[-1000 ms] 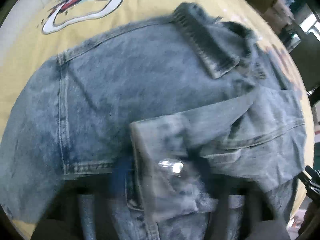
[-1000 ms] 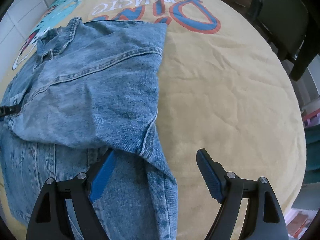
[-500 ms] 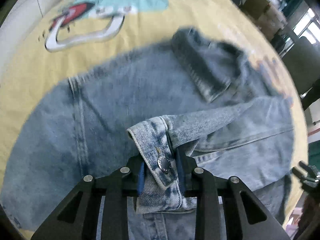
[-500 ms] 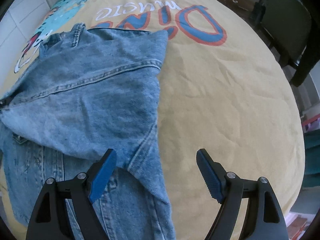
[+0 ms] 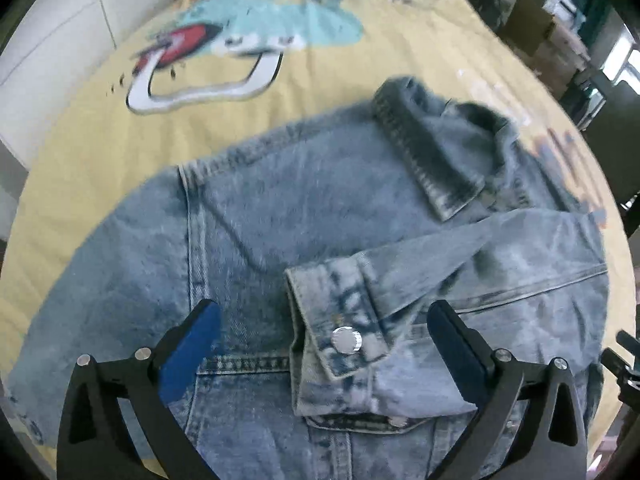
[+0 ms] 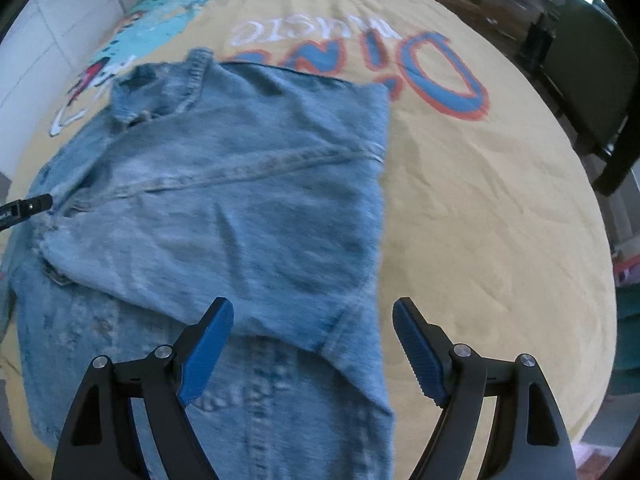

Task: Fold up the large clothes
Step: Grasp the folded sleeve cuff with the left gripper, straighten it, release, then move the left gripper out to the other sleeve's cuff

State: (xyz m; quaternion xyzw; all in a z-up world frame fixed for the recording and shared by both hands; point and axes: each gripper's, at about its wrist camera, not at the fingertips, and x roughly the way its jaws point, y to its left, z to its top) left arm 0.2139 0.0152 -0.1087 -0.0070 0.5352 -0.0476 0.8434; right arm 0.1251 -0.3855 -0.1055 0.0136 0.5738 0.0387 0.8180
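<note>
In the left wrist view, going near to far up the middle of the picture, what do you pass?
Left tongs, jaws opening with nothing gripped → sleeve cuff with its metal button → denim jacket front → collar → yellow printed sheet.

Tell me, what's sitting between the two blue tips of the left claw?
The jacket's sleeve cuff with its shiny snap button, lying loose as the left claw opens. The left wrist view shows it.

Both left tongs (image 5: 324, 328) and right tongs (image 6: 313, 322) are black triangular frames with cut-outs, silver round screws near the tips, and ribbed blue pads (image 6: 418, 354)
</note>
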